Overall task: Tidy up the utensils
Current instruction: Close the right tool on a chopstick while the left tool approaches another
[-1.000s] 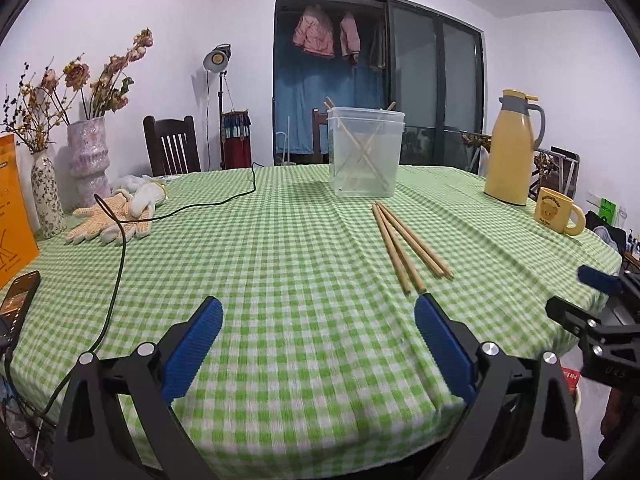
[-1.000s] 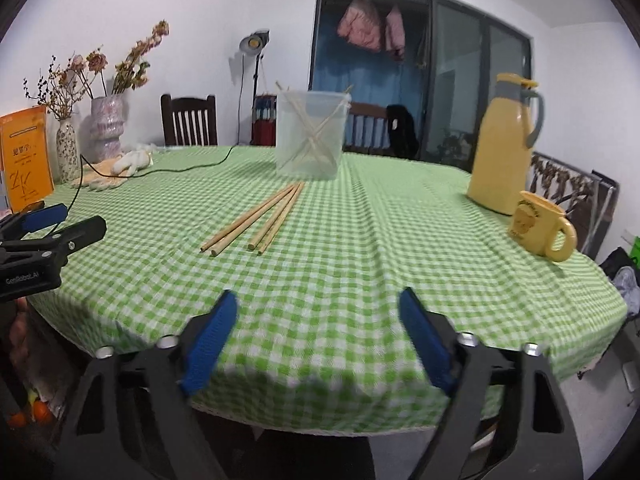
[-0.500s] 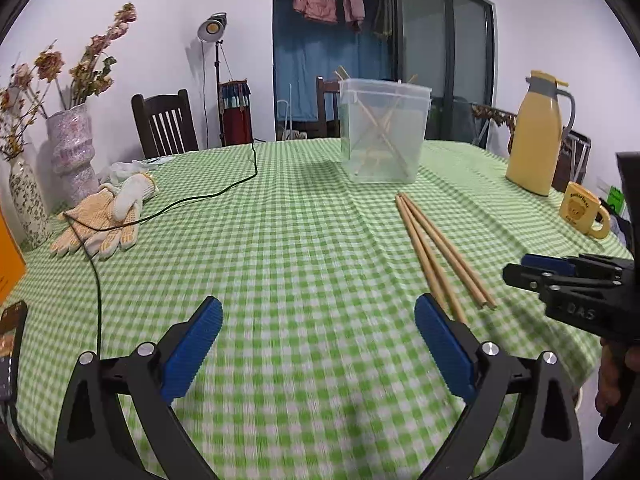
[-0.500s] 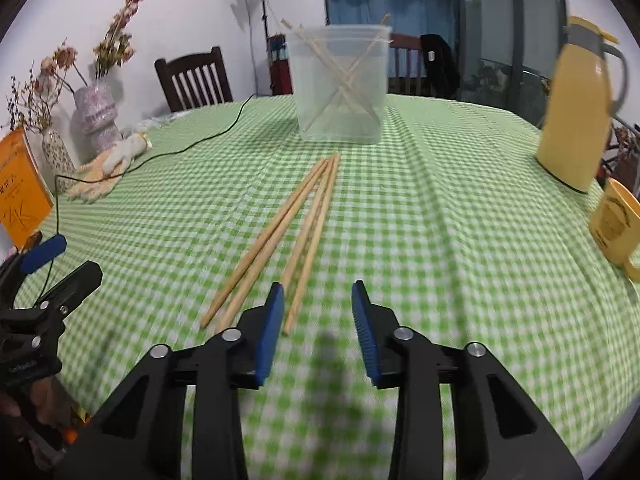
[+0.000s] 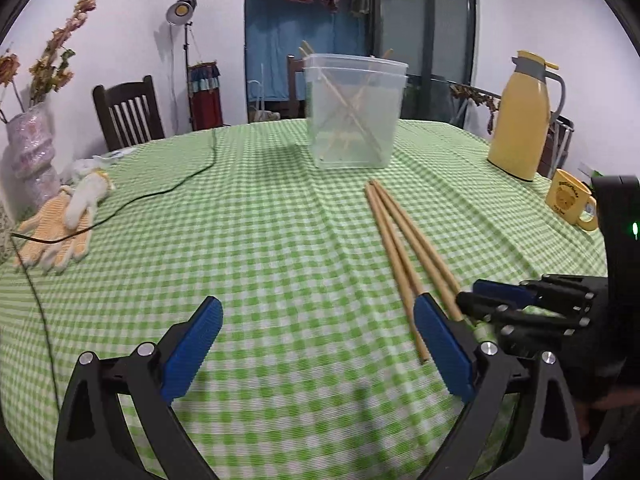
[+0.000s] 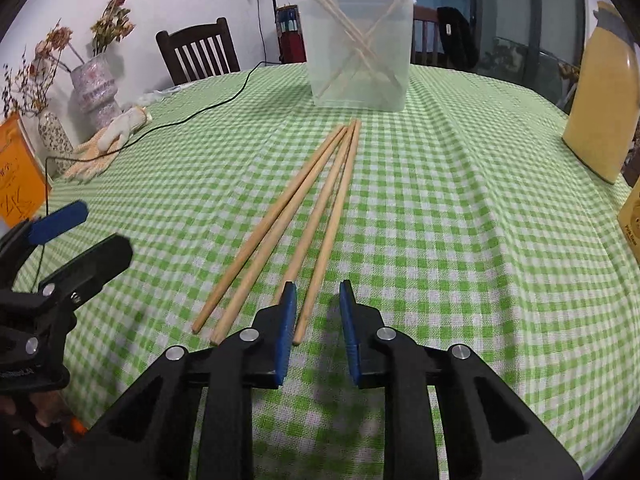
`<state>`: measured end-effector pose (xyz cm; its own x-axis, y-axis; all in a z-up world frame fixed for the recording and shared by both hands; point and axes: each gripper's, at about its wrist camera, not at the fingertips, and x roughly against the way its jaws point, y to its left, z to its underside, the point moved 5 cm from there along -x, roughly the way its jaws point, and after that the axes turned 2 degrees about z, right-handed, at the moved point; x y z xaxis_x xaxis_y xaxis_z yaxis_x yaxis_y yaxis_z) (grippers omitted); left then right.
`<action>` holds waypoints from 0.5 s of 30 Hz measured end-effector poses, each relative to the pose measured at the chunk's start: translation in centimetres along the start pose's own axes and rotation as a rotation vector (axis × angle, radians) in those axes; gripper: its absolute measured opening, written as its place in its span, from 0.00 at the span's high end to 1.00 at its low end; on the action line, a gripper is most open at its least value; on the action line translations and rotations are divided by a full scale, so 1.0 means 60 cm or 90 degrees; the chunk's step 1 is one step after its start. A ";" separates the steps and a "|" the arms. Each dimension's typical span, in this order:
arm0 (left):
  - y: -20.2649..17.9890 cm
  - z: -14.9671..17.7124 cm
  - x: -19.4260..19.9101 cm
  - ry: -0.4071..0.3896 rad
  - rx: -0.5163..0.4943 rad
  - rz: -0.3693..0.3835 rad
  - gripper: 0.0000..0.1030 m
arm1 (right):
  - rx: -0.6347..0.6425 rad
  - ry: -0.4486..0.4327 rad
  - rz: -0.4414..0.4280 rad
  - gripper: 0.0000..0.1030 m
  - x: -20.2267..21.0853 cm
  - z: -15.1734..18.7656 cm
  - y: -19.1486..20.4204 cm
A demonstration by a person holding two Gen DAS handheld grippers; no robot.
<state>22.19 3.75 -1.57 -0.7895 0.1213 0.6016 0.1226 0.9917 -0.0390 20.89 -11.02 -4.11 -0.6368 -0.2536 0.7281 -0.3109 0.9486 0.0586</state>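
Observation:
Several wooden chopsticks lie side by side on the green checked tablecloth, pointing at a clear plastic container that holds more chopsticks. The loose chopsticks and the container also show in the left wrist view. My right gripper is narrowly open and empty, its jaws either side of the near end of the rightmost chopstick. It shows in the left wrist view at the chopsticks' near ends. My left gripper is wide open and empty, left of the chopsticks; it shows at the left in the right wrist view.
A yellow thermos jug and yellow mug stand at the right. Work gloves, a black cable and vases are at the left. A dark chair stands behind the table.
Both grippers have moved forward over the table. My right gripper has narrowed from wide open and come down to the near ends of the chopsticks.

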 end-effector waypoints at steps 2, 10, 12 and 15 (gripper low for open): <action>-0.014 0.000 -0.010 0.011 -0.014 0.013 0.18 | 0.013 -0.005 0.010 0.88 0.000 0.001 0.005; -0.069 0.008 -0.050 0.071 -0.060 0.042 0.44 | -0.019 -0.018 0.025 0.95 0.019 0.018 -0.041; -0.079 0.012 -0.056 0.082 -0.069 0.046 0.49 | -0.028 -0.020 0.029 0.95 0.023 0.020 -0.050; -0.088 0.023 -0.068 0.104 -0.075 0.045 0.63 | -0.037 -0.024 0.037 0.95 0.029 0.027 -0.066</action>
<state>23.89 -1.94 -4.93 -0.6700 0.1716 0.7222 0.2506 0.9681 0.0025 19.87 -15.52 -4.18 -0.6792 -0.2046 0.7049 -0.2321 0.9710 0.0581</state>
